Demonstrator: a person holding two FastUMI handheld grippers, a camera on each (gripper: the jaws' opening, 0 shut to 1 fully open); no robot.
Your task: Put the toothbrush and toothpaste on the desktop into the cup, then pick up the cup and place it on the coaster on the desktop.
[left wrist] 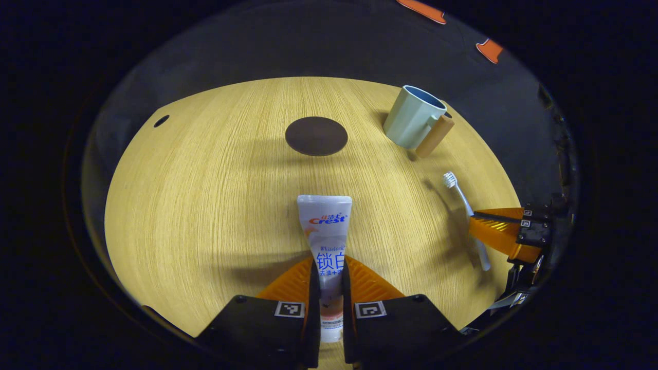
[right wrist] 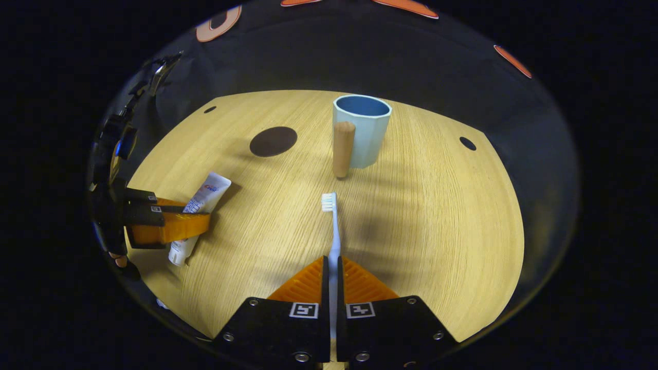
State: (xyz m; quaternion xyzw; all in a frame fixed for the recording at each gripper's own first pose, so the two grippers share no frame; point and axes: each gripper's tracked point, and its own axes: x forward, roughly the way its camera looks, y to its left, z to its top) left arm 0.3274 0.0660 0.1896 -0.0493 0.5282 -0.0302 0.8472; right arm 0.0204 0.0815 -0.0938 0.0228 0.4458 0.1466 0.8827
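Observation:
In the left gripper view my left gripper is shut on the white toothpaste tube, which points away over the wooden desktop. The right gripper holds the white toothbrush at the right. In the right gripper view my right gripper is shut on the toothbrush, bristles pointing away. The left gripper grips the toothpaste at the left. The pale blue cup with a wooden handle stands upright beyond; the cup also sits far right. The dark round coaster lies mid-table.
The coaster lies left of the cup in the right gripper view. Small round holes mark the desktop near its far corners, another hole at the far left. The black booth wall rises behind the table edge.

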